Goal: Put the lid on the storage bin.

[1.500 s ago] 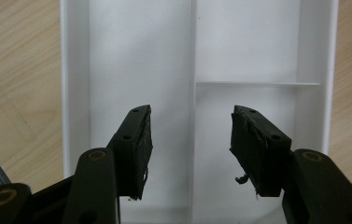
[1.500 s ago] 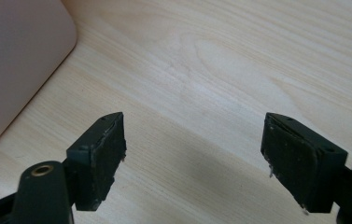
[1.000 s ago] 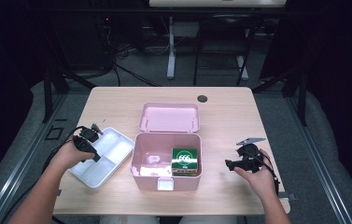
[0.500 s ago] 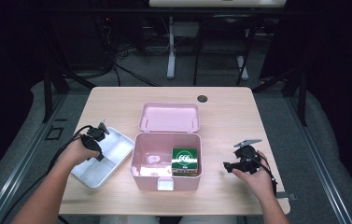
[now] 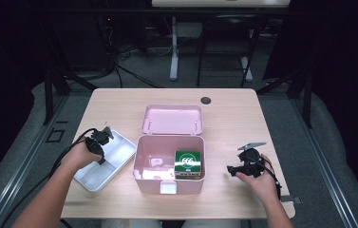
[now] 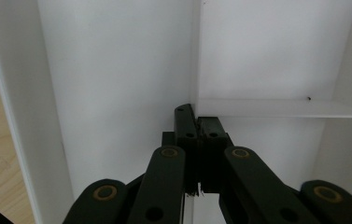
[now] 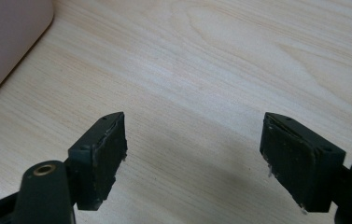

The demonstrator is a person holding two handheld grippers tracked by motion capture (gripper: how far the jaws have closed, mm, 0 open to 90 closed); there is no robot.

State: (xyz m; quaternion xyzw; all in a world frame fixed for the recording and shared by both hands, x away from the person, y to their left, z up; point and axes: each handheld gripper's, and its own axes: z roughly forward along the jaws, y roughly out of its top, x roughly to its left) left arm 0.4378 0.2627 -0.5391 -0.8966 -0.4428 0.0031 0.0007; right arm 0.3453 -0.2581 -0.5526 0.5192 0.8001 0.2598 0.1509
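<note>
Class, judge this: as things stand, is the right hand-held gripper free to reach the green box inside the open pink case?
Probably yes: the right hand-held gripper is open and empty, the pink case has its lid back, and the green box lies uncovered.

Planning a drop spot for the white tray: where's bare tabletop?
Free: the table between pink box and right gripper, plus the far left corner behind the white tray. Crowded: front left, where the left gripper grips the tray.

left gripper: fingers pressed together | right gripper: fingers spread wide
</note>
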